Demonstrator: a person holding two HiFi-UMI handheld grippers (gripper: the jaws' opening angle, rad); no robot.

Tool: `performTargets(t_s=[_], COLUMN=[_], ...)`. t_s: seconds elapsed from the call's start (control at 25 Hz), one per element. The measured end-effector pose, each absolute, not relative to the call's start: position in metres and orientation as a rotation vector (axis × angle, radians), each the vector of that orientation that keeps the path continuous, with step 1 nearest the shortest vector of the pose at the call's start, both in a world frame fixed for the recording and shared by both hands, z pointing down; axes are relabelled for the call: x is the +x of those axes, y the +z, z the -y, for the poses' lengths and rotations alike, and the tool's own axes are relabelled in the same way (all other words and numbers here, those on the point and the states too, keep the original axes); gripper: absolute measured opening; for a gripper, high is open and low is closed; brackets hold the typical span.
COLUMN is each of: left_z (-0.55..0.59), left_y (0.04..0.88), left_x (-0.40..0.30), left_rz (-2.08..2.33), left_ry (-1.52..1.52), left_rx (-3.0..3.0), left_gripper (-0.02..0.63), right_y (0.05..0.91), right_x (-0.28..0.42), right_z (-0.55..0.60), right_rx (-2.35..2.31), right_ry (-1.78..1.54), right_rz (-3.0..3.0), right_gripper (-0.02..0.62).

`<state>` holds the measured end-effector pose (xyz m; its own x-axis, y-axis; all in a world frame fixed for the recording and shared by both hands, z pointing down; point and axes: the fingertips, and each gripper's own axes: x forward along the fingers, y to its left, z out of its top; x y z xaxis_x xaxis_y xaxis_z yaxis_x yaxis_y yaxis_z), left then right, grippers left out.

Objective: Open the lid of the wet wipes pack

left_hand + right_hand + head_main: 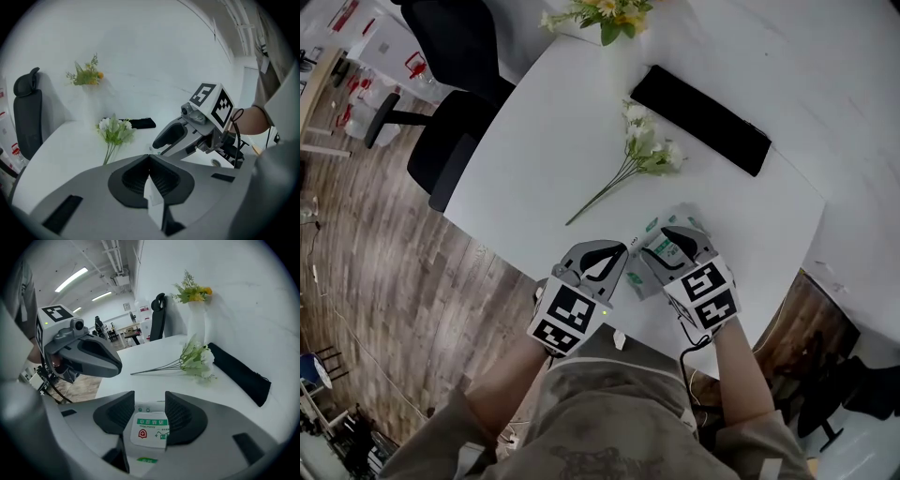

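The wet wipes pack (643, 269) lies near the front edge of the white table (544, 141), between my two grippers. My right gripper (661, 246) sits over it; in the right gripper view its jaws (149, 399) close on the pack from both sides, with the white and green lid label (149, 430) lying flat between the pads. My left gripper (617, 251) meets the pack's left end. In the left gripper view its jaws (149, 161) are shut on a thin white edge of the pack (153, 201). Most of the pack is hidden under the grippers.
A sprig of white flowers (639, 150) lies mid-table, with a long black case (700, 118) behind it. A vase of flowers (605, 14) stands at the far edge. A black office chair (455, 94) is left of the table on the wooden floor.
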<state>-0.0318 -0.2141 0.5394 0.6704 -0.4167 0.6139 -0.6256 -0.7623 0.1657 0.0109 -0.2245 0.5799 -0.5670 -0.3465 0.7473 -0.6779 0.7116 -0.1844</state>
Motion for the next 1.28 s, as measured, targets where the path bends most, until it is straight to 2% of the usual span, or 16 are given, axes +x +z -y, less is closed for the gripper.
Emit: performTargets(t_s=[0.16,0.48,0.6,0.88,1.08,1.28], left_z=[0.204,0.186,0.186,0.185,0.186,0.187], left_y=[0.573,0.622,0.629,0.636,0.639,0.640], left_x=[-0.025,-0.019,-0.016,-0.015,-0.014,-0.012], left_rz=[0.750,0.647,0.652,0.710,0.810,0.848], left_ry=[0.826,0.912,0.915,0.917,0.928,0.939], left_rx=[2.482,2.420,2.412,2.387,2.383,2.378], left_gripper=[0.017,0.017,0.017,0.017,0.015,0.015], right_y=[0.601,0.623,0.629,0.629,0.617,0.604], right_x=[0.011,0.007,0.006,0.005,0.006,0.013], right_z=[0.226,0.224,0.221,0.217,0.217,0.213], right_rx=[0.748,0.685,0.658,0.550,0.485,0.480], right_ry=[0.599,0.541,0.517,0.518,0.547,0.520], right_rz=[2.169,2.109,2.091,2.055,2.082,2.088], right_gripper=[0.218,0.173,0.169,0.097,0.091,0.055])
